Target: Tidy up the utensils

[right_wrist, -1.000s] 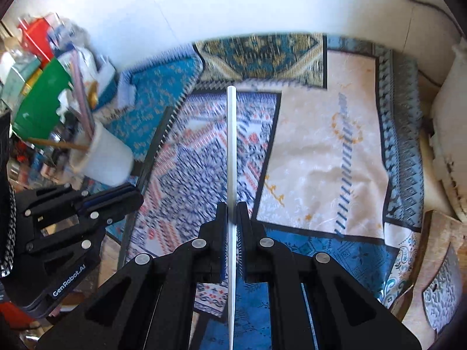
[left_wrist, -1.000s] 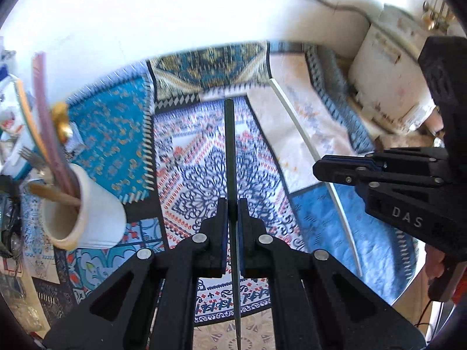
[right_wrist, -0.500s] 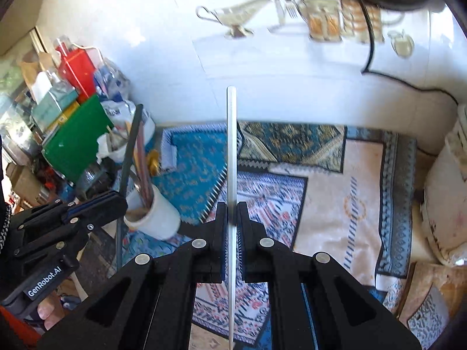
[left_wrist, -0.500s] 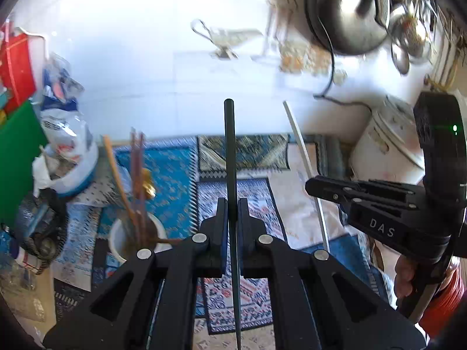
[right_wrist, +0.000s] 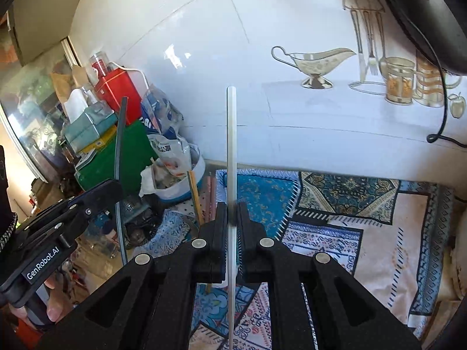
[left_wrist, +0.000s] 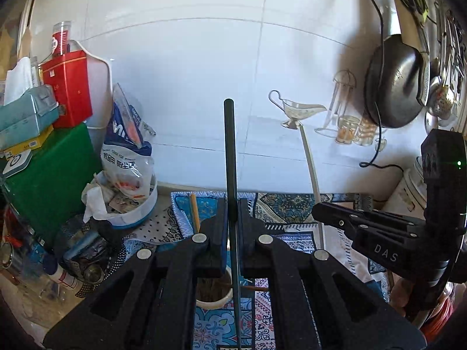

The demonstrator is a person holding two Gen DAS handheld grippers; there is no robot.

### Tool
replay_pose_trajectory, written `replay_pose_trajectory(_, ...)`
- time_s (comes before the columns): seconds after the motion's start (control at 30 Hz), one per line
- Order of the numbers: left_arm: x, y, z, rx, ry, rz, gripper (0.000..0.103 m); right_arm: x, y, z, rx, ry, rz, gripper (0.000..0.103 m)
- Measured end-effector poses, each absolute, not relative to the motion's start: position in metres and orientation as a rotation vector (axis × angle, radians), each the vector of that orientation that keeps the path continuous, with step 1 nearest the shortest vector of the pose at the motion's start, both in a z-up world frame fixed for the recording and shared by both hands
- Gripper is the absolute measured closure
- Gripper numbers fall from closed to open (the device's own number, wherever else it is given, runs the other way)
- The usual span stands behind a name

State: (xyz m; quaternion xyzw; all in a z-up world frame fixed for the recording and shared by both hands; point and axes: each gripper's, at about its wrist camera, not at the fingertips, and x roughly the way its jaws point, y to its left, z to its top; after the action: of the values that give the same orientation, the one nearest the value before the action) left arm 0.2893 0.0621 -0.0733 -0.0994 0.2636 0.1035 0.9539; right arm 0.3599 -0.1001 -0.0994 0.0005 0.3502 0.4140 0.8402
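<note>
Both claws rose, clamping dark stick (left_wrist: 230, 157), white stick (right_wrist: 231, 145).

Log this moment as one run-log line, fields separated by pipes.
left gripper: shut on dark chopstick | right gripper: shut on white chopstick | white cup: below left gripper, holds utensils

Dark chopstick (left_wrist: 230, 151), white chopstick (right_wrist: 231, 145), upright

Patterned mat (right_wrist: 379, 239) right of centre is bare, free passage there. Left side blocked: green box (left_wrist: 49, 180), red tin (left_wrist: 68, 90), tissue box (right_wrist: 87, 125), snack bag in a bowl (left_wrist: 128, 157). Cup (left_wrist: 214, 294) sits under the left tongs (left_wrist: 232, 218). Pan (left_wrist: 397, 87) hangs on the right wall.
</note>
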Motion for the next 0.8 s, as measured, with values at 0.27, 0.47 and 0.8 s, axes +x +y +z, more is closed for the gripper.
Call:
replay_pose_trajectory(0.27,0.308,0.106,-0.088,-0.248,0.529,0.270,0.099,0.373,-0.054,-0.114,0.026,0.742,0.911,0.097)
replay_pose_trajectory(0.47,0.331,0.125,-0.111,-0.275,0.543,0.297,0.099,0.387,-0.036,-0.123,0.056,0.758,0.898,0.097)
replay_pose_trajectory(0.8,0.353,0.139,-0.136,-0.276,0.505,0.297,0.099,0.371,-0.024,-0.121,0.104,0.661,0.759,0.097)
